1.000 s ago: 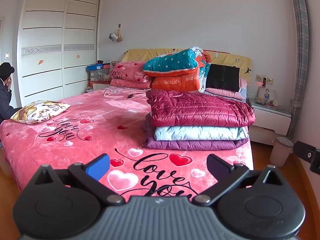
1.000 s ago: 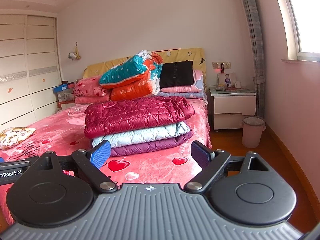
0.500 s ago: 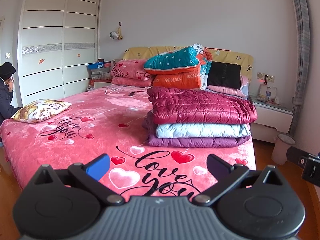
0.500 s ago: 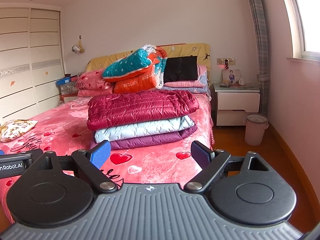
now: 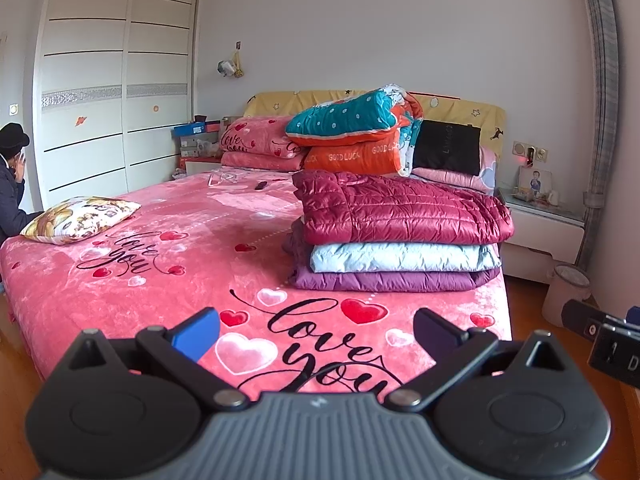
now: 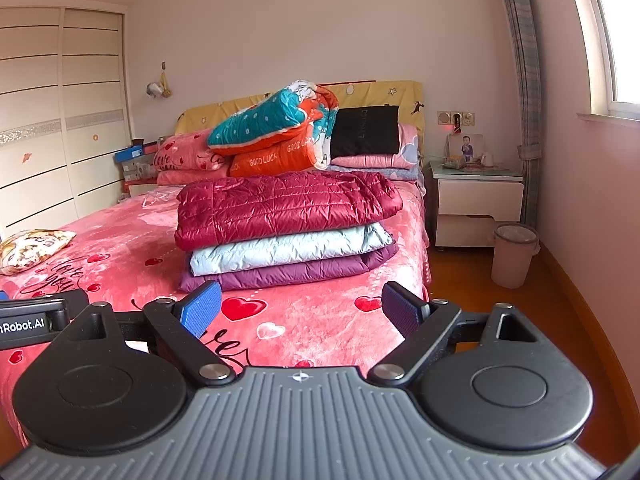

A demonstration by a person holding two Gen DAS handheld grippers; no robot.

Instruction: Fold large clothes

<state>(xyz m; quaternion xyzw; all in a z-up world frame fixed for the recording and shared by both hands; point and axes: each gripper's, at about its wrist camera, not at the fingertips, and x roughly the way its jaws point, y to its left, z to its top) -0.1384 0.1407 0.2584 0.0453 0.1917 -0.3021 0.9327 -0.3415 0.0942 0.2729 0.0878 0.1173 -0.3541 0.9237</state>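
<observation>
Stack of three folded down jackets [image 5: 400, 236] squared on bed [image 5: 160, 280] | left claw [image 5: 316, 330] wide open, empty | right claw [image 6: 300, 306] wide open, empty | folding looks complete

bright, even daylight in both views. light comes from the window [image 6: 612, 32] at the right, blown out white w/ glare. shadows soft, faint under the jacket stack [image 6: 286, 226]. fisheye bends the wardrobe [image 5: 116, 88] & curtain [image 5: 602, 80] lines at edges, dark vignette in corners. focus sharp, no motion blur.
</observation>
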